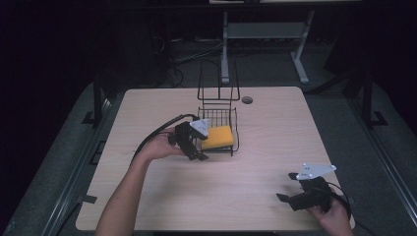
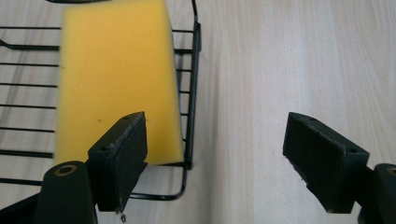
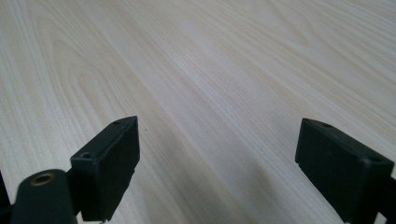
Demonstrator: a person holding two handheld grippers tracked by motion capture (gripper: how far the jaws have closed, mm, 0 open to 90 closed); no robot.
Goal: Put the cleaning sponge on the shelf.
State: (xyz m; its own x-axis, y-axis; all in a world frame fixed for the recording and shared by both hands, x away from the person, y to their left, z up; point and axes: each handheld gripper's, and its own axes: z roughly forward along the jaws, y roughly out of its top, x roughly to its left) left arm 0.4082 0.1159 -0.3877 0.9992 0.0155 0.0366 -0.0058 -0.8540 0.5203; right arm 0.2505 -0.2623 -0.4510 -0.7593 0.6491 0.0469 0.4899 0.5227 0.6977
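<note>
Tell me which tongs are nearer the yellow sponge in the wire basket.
Left. The left tongs hover open at the basket's edge, right beside the sponge. The right tongs sit open far off, near the table's front right corner.

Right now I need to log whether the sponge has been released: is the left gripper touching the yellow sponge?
Cannot tell. In the left gripper view the left gripper is open; one jaw overlaps the yellow sponge in the wire basket, hiding any gap.
</note>
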